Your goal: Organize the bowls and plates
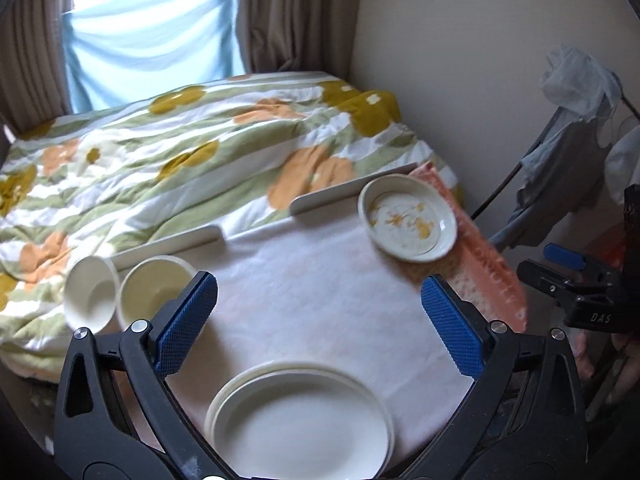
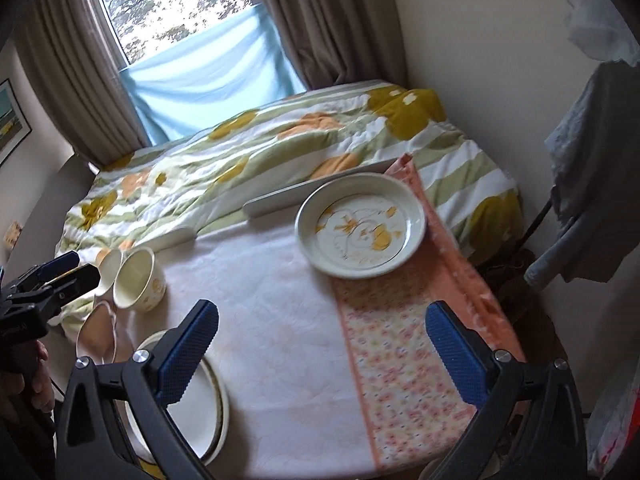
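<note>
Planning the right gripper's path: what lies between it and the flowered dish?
Only bare tablecloth and the peach floral cloth separate the right gripper from the flowered dish, per the right wrist view.

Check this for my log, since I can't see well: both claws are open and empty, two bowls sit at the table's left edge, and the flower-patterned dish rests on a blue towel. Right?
One detail is off: the flower-patterned dish rests on a pink towel, not a blue one, as the right wrist view shows. The left claw and right claw are open and empty, and the two bowls sit at the table's left edge.
</note>
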`<state>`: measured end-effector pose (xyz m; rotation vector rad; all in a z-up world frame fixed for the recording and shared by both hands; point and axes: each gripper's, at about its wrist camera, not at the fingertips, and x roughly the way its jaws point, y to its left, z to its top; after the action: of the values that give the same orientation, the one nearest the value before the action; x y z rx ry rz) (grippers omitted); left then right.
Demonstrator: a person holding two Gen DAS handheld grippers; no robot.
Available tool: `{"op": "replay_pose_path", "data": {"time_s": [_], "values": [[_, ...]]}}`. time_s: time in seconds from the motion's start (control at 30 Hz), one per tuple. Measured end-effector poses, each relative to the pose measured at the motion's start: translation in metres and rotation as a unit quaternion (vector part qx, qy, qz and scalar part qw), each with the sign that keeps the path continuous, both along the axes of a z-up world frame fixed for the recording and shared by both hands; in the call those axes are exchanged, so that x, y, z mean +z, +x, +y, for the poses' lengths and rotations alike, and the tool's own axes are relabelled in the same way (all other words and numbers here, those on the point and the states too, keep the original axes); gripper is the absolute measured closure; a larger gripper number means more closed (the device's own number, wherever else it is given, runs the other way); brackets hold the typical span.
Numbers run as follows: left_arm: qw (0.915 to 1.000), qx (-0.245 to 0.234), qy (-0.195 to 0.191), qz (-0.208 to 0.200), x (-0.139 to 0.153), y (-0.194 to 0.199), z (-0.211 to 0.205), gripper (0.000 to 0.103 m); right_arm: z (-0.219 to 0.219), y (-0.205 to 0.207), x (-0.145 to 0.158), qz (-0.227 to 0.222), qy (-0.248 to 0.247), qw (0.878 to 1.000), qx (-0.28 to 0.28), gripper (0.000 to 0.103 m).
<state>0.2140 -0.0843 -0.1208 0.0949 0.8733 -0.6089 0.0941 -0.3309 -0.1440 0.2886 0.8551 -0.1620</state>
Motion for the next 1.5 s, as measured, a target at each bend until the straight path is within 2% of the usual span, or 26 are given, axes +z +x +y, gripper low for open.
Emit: {"op": "replay_pose_path", "data": {"time_s": [0.1,0.17,0.23,0.27,0.3,0.33,0.37,0.43,0.53,0.67,0.77,0.87,0.93,1.0,1.23,1.33,1.5], "values": [[0.9993,-0.035,-0.005,0.011,-0.007,0.036,-0.043,0.001,-0.032,0.015,-0.004,0.001,0.009,1.0,-0.026,0.0],[0.9979,-0.047,-0.003,0.045,-0.025,0.065,-0.073,0.002,-0.059,0.029,-0.025,0.022,0.056,0.997,-0.046,0.0],[0.9954,-0.055,0.003,0.079,-0.05,0.09,-0.101,0.003,-0.081,0.037,-0.048,0.029,0.097,0.992,-0.074,0.006],[0.9942,-0.058,0.008,0.09,-0.063,0.099,-0.112,0.009,-0.09,0.042,-0.059,0.034,0.113,0.99,-0.082,0.009],[0.993,-0.06,0.016,0.1,-0.076,0.109,-0.124,0.019,-0.095,0.048,-0.068,0.04,0.123,0.988,-0.086,0.018],[0.9915,-0.062,0.022,0.112,-0.09,0.117,-0.134,0.025,-0.1,0.053,-0.079,0.048,0.129,0.987,-0.087,0.026],[0.9898,-0.066,0.025,0.124,-0.101,0.123,-0.143,0.031,-0.104,0.059,-0.088,0.055,0.133,0.986,-0.088,0.03],[0.9866,-0.073,0.031,0.143,-0.122,0.135,-0.162,0.034,-0.111,0.069,-0.103,0.062,0.139,0.984,-0.096,0.04],[0.9833,-0.081,0.05,0.155,-0.145,0.147,-0.181,0.041,-0.119,0.083,-0.119,0.058,0.162,0.98,-0.1,0.042],[0.9798,-0.077,0.059,0.174,-0.166,0.163,-0.196,0.051,-0.123,0.1,-0.132,0.069,0.163,0.979,-0.097,0.052],[0.978,-0.077,0.067,0.182,-0.177,0.168,-0.2,0.061,-0.128,0.109,-0.141,0.075,0.169,0.978,-0.094,0.068],[0.9781,-0.081,0.08,0.174,-0.181,0.169,-0.203,0.079,-0.129,0.114,-0.145,0.076,0.159,0.98,-0.095,0.077],[0.9776,-0.087,0.072,0.177,-0.181,0.171,-0.203,0.088,-0.13,0.116,-0.147,0.08,0.154,0.98,-0.099,0.088],[0.9782,-0.088,0.076,0.172,-0.18,0.169,-0.204,0.088,-0.129,0.118,-0.15,0.086,0.143,0.981,-0.101,0.092],[0.9802,-0.085,0.085,0.157,-0.175,0.164,-0.205,0.088,-0.13,0.117,-0.148,0.084,0.139,0.982,-0.095,0.092],[0.9821,-0.084,0.088,0.144,-0.165,0.157,-0.202,0.088,-0.129,0.115,-0.142,0.079,0.135,0.984,-0.09,0.092],[0.9863,-0.074,0.072,0.129,-0.138,0.144,-0.186,0.089,-0.123,0.111,-0.119,0.062,0.121,0.988,-0.075,0.092]]}}
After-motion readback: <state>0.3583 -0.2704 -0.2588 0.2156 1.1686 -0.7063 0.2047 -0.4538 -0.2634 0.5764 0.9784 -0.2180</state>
